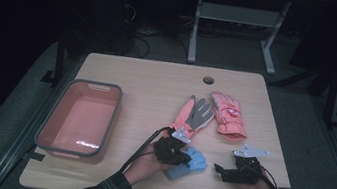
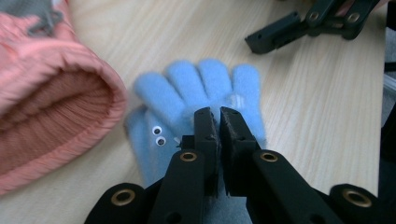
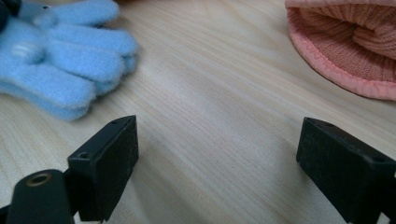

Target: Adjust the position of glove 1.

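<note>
Left gripper [image 2: 219, 114] on the blue glove [image 2: 196, 88]

Its fingers pinch the glove's fleece on the tabletop [image 1: 158, 83]; the right gripper [image 3: 219, 154], fingers spread wide, hovers just beside it.

left claw [image 2: 219, 122] closed, right claw [image 3: 217, 154] spread

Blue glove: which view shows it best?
Left gripper view: blue glove shows whole, googly eyes included, left gripper shut on it. High view has it small, partly under that gripper; right gripper view catches just its fingers at the edge.
</note>
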A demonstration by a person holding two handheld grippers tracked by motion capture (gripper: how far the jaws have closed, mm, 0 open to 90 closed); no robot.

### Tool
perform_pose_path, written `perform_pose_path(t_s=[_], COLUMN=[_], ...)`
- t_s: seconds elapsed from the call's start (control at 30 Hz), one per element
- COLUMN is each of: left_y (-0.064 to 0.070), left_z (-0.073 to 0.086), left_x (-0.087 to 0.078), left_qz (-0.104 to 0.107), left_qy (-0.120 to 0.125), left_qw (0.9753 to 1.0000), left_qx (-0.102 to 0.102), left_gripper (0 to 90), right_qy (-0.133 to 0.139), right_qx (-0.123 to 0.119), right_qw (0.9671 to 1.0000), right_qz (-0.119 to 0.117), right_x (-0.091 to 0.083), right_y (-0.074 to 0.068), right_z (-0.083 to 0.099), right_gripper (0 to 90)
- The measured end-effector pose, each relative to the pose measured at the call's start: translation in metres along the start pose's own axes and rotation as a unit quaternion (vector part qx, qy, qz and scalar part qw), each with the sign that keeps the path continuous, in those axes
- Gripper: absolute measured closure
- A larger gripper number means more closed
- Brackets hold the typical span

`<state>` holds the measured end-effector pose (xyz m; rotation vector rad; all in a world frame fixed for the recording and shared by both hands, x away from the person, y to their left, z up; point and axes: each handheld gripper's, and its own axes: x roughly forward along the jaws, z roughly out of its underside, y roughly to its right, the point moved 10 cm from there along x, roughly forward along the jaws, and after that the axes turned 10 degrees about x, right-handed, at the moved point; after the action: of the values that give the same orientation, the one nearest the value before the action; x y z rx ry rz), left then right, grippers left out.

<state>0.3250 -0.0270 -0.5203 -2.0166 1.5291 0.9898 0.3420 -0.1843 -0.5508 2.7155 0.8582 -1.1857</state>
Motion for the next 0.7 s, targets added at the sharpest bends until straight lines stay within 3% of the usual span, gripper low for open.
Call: perform_pose_path(t_s=[0.1,0.3,0.47,0.7], left_y=[0.0,0.001,0.002,0.001], left_z=[0.002,0.0,0.005,0.015], left_x=[0.002,-0.005,-0.002,0.011], left_qz=[0.0,-0.004,-0.019,-0.031], left_qy=[-0.004,-0.007,-0.017,-0.04], left_qw=[1.0,0.9999,0.9994,0.9982], left_qx=[0.002,0.011,0.025,0.033], left_gripper=[81.7,42.4,18.9,15.0], right_qy=[0.0,0.0,0.0,-0.001], right_qx=[0.0,0.0,0.0,0.0], right_qw=[1.0,1.0,1.0,1.0], right_qz=[0.0,-0.001,-0.001,-0.001], right_x=[0.0,0.0,0.0,0.0], right_y=[0.0,0.0,0.0,0.0], right_z=[0.0,0.0,0.0,0.0], right_gripper=[12.3,12.2,12.3,12.2])
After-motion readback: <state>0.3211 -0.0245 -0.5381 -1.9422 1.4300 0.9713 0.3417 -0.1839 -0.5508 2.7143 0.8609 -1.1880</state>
